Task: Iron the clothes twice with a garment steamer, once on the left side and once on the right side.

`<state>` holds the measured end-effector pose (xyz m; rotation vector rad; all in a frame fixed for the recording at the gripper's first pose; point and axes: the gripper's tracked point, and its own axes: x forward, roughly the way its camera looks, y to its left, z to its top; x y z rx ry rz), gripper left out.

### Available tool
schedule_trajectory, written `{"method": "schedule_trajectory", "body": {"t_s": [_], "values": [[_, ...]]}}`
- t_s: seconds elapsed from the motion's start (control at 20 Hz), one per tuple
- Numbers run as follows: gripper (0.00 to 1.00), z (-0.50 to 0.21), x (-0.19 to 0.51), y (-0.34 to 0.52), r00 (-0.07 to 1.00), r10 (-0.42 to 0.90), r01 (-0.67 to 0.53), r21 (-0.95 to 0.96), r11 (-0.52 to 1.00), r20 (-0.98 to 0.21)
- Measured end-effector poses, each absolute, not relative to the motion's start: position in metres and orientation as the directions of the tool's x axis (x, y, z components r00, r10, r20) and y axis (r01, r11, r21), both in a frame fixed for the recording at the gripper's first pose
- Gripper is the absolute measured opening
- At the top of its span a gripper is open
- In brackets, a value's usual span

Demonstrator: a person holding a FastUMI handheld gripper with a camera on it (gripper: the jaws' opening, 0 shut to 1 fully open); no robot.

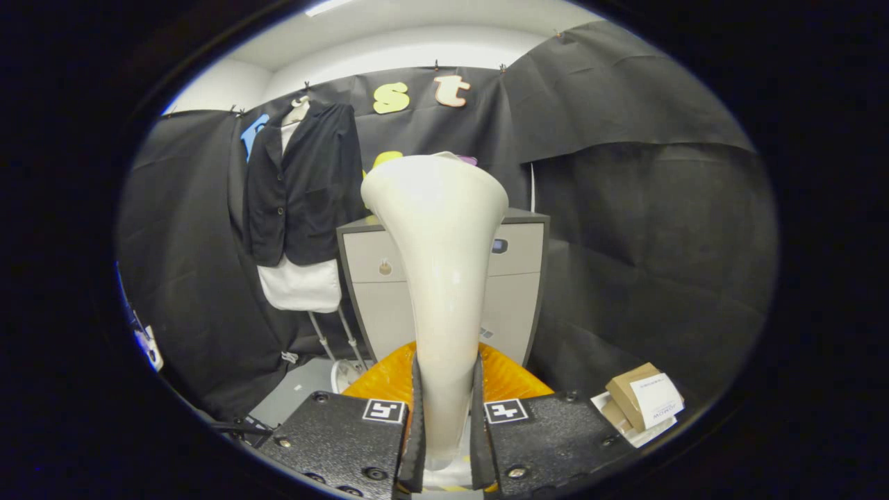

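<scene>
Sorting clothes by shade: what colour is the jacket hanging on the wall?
Black, over a white shirt; the jacket shows best in the gripper view.

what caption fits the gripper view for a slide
Gripper jaws shut on the white steamer head, held upright, with the dark jacket hanging beyond, left of a grey cabinet.

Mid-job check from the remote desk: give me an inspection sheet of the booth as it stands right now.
Surface: grey floor patch below the hanging clothes.
Job's things: steamer head, cream, flaring upward, held upright between the fingers; black jacket over a white shirt hanging to the left, beyond the fingers, apart from the steamer.
Clutter: cardboard boxes at lower right; orange ribbed object just ahead of the fingers.
Grippers: gripper shut on the steamer's neck, both fingers pressing.
Cables: thin white line running up beside the cabinet.
Surroundings: grey drawer cabinet behind the steamer; black cloth wall.
</scene>
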<state>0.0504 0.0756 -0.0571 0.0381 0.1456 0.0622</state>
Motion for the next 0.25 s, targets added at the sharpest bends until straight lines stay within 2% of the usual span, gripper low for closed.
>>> {"method": "schedule_trajectory", "body": {"t_s": [0.25], "values": [[0.29,-0.0510,0.0489,0.0760,0.989,0.065,-0.061,0.031,0.998,-0.129]]}}
